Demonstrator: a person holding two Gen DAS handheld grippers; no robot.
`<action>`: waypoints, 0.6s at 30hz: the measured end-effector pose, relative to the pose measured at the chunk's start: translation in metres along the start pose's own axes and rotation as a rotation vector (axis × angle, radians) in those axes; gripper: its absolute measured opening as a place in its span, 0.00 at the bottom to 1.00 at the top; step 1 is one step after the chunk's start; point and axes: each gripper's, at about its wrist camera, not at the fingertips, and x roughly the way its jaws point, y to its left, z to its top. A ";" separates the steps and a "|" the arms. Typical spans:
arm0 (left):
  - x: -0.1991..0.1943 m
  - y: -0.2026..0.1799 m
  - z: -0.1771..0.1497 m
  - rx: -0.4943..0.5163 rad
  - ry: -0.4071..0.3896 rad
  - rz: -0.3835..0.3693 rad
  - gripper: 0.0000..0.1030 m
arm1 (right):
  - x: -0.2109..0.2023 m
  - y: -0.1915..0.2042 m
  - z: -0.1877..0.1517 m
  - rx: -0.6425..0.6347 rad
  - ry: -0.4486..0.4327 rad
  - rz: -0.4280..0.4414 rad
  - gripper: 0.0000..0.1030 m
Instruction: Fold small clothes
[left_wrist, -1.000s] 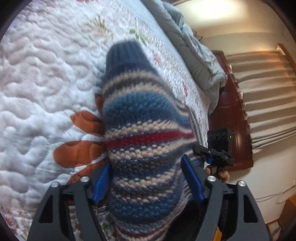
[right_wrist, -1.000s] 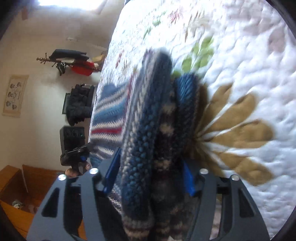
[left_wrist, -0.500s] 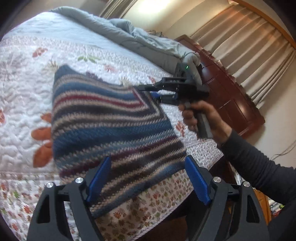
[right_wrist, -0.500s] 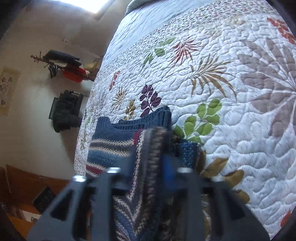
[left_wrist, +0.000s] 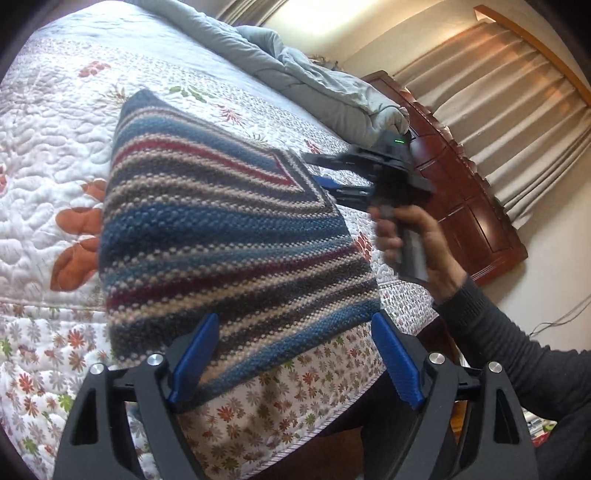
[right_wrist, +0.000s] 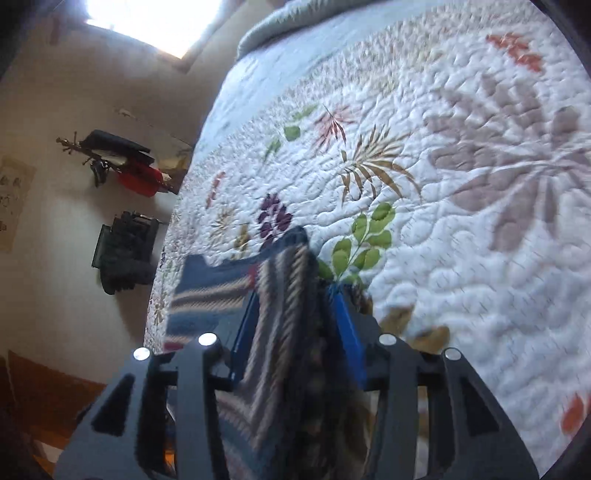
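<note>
Sweater (left_wrist: 229, 236): one striped knit, lying on the quilt (left_wrist: 48, 155) at the near edge of the bed, its far right corner lifted.

Left gripper (left_wrist: 291, 362): fingers spread wide, holding nothing. The sweater's near hem lies between them; whether they touch it cannot be told.

Right gripper (right_wrist: 295, 332): fingers pinching a bunched fold of the sweater at its far right corner. In the left view it is seen from the side, held in the hand (left_wrist: 417, 243).

Procedure, as judged:
1. Keep the right pinch firm; thick knit slips easily.
2. Carry the corner leftward across the body, low over the cloth.
3. Pin the near hem with the left gripper so the panel does not drag.
4. Align edges before letting go.

Count:
- sweater: one
- grippers: two
- quilt: one
- grey duvet (left_wrist: 314, 85), heaped at the far right: one
</note>
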 end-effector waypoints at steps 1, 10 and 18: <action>-0.002 -0.002 -0.001 0.002 -0.003 0.000 0.83 | -0.014 0.008 -0.015 -0.021 0.010 0.005 0.43; -0.006 0.002 -0.006 -0.023 -0.024 0.032 0.88 | -0.043 0.008 -0.137 -0.065 0.059 -0.041 0.22; -0.002 0.016 -0.007 -0.112 -0.017 0.033 0.88 | -0.052 0.001 -0.144 -0.042 0.023 -0.036 0.22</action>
